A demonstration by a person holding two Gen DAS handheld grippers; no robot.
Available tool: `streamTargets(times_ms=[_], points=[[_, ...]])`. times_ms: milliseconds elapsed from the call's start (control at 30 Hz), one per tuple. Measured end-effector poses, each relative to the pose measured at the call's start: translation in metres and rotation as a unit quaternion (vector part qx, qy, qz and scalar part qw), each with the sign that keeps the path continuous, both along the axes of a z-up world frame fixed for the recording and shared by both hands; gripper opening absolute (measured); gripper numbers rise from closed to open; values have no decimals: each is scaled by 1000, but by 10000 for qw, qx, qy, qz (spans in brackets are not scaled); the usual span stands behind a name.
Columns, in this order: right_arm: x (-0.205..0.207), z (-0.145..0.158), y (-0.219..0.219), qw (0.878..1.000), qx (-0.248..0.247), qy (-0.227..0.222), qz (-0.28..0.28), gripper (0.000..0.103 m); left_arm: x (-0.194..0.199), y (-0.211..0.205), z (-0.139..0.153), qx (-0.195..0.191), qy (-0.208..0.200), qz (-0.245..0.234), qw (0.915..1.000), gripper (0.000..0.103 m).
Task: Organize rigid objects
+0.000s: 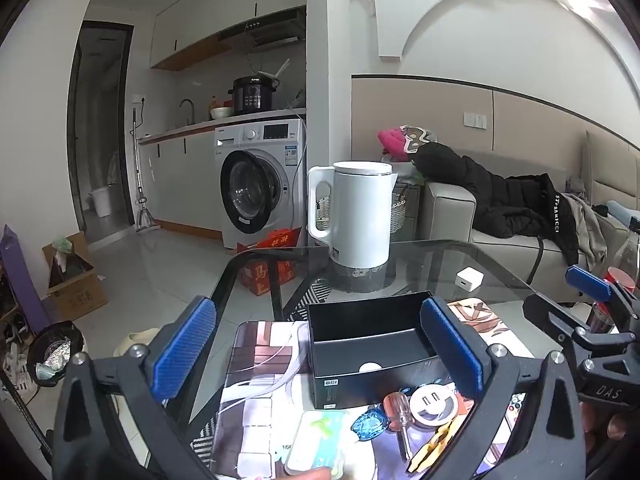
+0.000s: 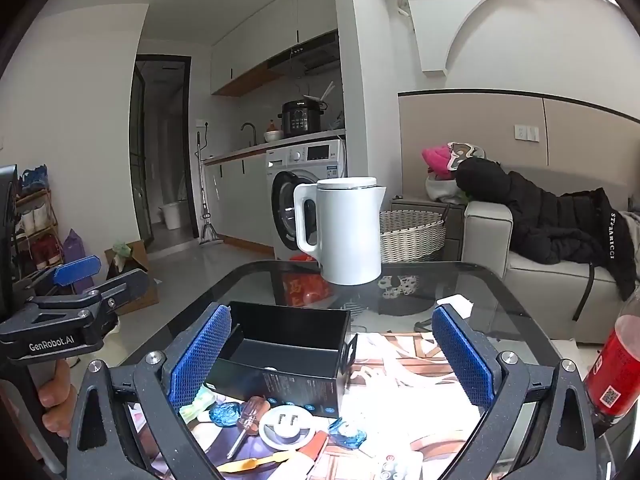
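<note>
While both grippers hang above the near edge of the glass table (image 2: 460, 280), the left gripper (image 1: 320, 344) and the right gripper (image 2: 332, 354) each stand with jaws spread wide and nothing between the blue pads. Nearest, on a printed mat (image 1: 260, 364), lies a scatter of small things: a screwdriver (image 2: 245, 420) with an amber handle, a white round plug adapter (image 2: 285, 428), 2 blue glassy pieces (image 2: 226, 414), an orange-handled tool (image 2: 256, 462) and a pale green-and-white packet (image 1: 316, 444). Just behind them sits a black open box (image 2: 288, 356), empty except for a white round spot on its floor in the left wrist view. A red-labelled bottle (image 2: 612, 372) stands at the right edge. Farther back on the glass are a small white charger cube (image 1: 469, 279) and a white kettle (image 2: 348, 232). Beyond the table are a washing machine (image 1: 260, 184) and a grey sofa (image 2: 552, 276) with a black coat over it.
</note>
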State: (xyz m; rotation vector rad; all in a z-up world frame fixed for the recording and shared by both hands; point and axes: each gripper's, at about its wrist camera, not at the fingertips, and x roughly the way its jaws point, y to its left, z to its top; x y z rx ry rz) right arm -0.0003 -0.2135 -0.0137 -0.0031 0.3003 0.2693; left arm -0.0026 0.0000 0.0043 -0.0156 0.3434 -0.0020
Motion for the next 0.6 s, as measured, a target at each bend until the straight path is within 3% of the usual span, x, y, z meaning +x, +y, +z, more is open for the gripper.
streamTargets(times_ms=[600], points=[[-9, 0, -3, 9998, -24, -147, 98, 102, -4, 10, 6, -312, -78, -223, 9992, 103]])
